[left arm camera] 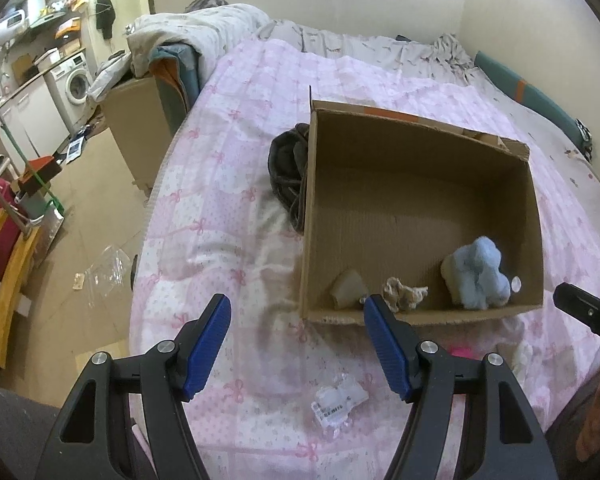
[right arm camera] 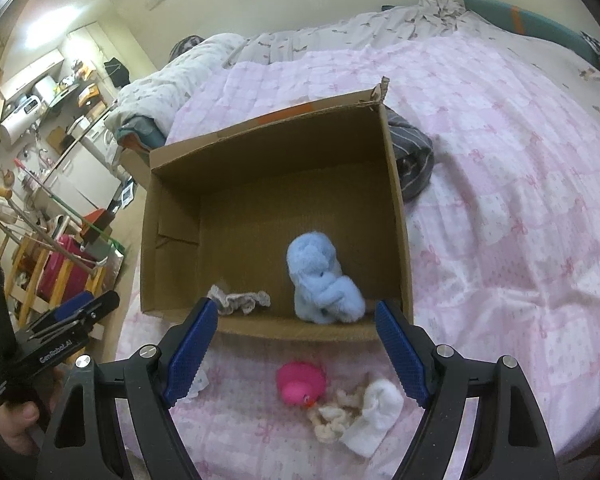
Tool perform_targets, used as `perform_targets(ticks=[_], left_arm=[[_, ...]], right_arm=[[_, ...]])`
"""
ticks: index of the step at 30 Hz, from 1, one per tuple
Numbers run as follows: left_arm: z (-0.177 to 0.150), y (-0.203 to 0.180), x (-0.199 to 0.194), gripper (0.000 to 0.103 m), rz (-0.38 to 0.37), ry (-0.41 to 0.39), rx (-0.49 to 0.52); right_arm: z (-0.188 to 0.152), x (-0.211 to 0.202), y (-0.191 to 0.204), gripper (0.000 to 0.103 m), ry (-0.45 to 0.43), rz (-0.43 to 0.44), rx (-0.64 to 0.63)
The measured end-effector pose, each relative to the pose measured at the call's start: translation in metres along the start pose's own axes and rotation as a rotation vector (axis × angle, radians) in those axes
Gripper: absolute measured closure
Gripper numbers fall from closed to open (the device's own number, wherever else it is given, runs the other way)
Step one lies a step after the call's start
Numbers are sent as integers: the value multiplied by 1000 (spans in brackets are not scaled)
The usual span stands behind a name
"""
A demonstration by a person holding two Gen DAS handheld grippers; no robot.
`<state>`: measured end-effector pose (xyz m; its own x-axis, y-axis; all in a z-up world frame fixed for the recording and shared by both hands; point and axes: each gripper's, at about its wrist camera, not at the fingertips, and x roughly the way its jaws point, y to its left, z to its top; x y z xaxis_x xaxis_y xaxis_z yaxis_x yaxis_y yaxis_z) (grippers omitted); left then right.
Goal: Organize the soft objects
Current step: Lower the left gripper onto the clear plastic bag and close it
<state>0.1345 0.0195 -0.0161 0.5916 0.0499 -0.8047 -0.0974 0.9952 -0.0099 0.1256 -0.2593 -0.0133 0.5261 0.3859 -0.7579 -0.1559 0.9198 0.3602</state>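
Observation:
An open cardboard box (left arm camera: pixel 308 208) (right arm camera: pixel 396 200) sits on the pink bed. Inside lie a light blue plush toy (left arm camera: pixel 478 274) (right arm camera: pixel 320 280), a beige scrunchie (left arm camera: pixel 404 294) (right arm camera: pixel 240 300) and a small tan soft item (left arm camera: pixel 346 288). In front of the box lie a pink rubber duck (right arm camera: pixel 300 382), a cream scrunchie (right arm camera: pixel 332 416) and a white sock (right arm camera: pixel 374 410). My left gripper (left arm camera: pixel 298 316) is open and empty, above the bed in front of the box. My right gripper (right arm camera: pixel 296 320) is open and empty, above the duck and the sock.
A clear plastic packet (left arm camera: pixel 338 400) lies on the pink quilt (left arm camera: pixel 220 200). Dark clothing (left arm camera: pixel 288 168) (right arm camera: pixel 414 160) lies against the box's outer side. Bedding is piled at the head of the bed (left arm camera: pixel 204 32). The floor, a second cardboard box (left arm camera: pixel 136 128) and kitchen clutter lie to the left.

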Motion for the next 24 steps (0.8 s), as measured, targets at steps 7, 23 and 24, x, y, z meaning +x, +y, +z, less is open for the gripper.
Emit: perform_targets(ticks=[7, 23, 24], left_arm=[[-12, 10, 8, 37, -14, 67, -45], [-48, 16, 93, 37, -145, 442, -232], [-51, 12, 98, 37, -150, 460, -228]], right_arm=[[-18, -15, -9, 17, 15, 2, 39], [-30, 0, -14, 17, 88, -7, 119], [-30, 2, -15, 17, 91, -6, 124]])
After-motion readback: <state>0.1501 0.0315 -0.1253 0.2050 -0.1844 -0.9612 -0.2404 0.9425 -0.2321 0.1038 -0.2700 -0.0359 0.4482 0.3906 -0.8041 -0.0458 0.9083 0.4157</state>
